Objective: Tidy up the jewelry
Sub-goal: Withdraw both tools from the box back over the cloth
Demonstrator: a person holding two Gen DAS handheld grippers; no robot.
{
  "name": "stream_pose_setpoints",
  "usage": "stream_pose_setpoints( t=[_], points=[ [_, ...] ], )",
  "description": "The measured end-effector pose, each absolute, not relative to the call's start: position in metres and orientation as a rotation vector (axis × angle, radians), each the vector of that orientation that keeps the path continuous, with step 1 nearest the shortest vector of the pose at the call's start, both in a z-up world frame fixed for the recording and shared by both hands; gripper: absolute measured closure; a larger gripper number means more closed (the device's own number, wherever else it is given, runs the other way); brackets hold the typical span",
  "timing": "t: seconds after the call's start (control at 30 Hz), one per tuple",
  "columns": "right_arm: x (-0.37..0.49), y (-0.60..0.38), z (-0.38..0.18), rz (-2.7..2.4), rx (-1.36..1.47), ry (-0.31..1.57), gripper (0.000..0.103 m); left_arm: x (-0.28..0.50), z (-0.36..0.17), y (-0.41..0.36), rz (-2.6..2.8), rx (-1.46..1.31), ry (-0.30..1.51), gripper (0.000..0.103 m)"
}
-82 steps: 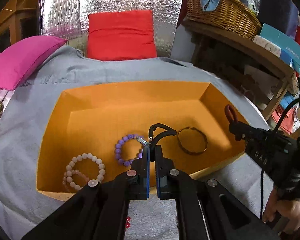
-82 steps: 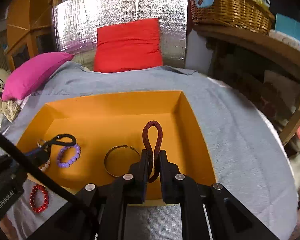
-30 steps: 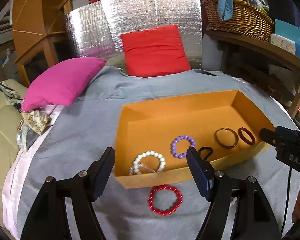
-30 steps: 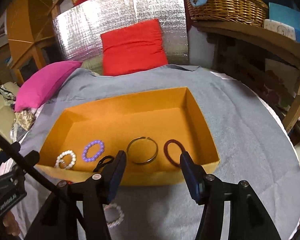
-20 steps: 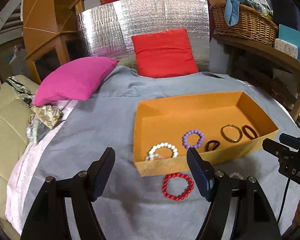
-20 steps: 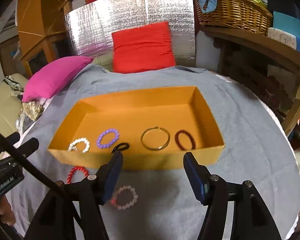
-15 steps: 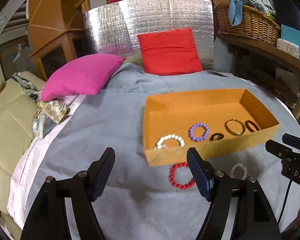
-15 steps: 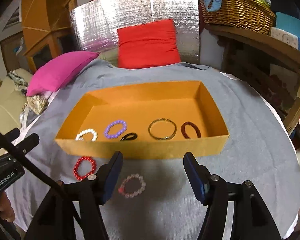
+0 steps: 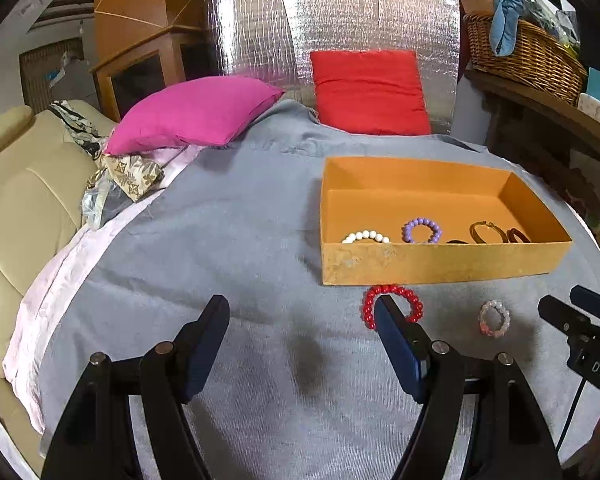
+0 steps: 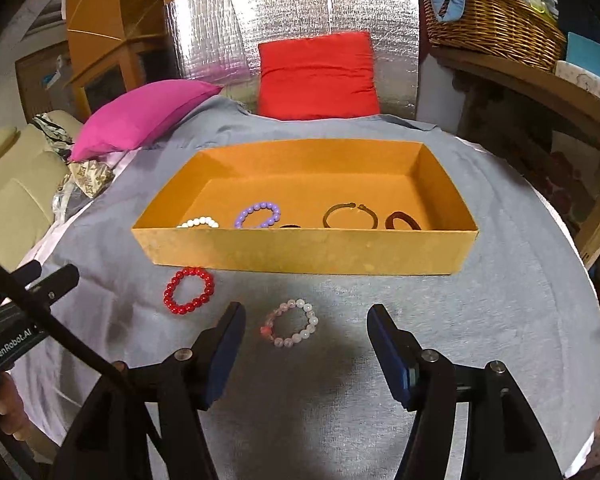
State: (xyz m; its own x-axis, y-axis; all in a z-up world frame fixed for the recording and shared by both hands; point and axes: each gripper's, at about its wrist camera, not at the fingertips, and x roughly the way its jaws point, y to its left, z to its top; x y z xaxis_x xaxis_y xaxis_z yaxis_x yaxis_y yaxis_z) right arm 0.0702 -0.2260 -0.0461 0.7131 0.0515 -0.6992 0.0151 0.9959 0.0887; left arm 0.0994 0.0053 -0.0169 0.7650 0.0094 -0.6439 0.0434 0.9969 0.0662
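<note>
An orange box (image 10: 304, 250) (image 9: 440, 264) stands on the grey cloth. Inside lie a white bead bracelet (image 10: 198, 223), a purple bead bracelet (image 10: 259, 214), a black loop (image 10: 290, 225), a bronze bangle (image 10: 350, 214) and a dark red band (image 10: 402, 221). In front of the box on the cloth are a red bead bracelet (image 10: 189, 290) (image 9: 394, 305) and a pale pink bead bracelet (image 10: 290, 323) (image 9: 494, 318). My right gripper (image 10: 305, 318) is open, above and behind the pink bracelet. My left gripper (image 9: 300, 308) is open and empty; its right finger overlaps the red bracelet.
A pink cushion (image 9: 192, 114) and a red cushion (image 9: 370, 92) lie at the back before a silver foil panel (image 9: 332, 28). A wicker basket (image 10: 494, 20) sits on a wooden shelf at right. A beige sofa (image 9: 16, 208) is at left. The grey cloth (image 9: 220, 248) covers the round surface.
Both grippers have pulled back from the box; it looks smaller and farther. The red and pink bracelets on the cloth have come into fuller view.
</note>
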Motion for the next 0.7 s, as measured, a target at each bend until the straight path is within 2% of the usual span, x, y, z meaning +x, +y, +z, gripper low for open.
stream_pose_setpoints(
  t=[0.7],
  points=[
    [0.072, -0.237, -0.061, 0.007, 0.101, 0.815, 0.035, 0.117, -0.035, -0.007, 0.034, 0.144, 0.722, 0.024]
  ],
)
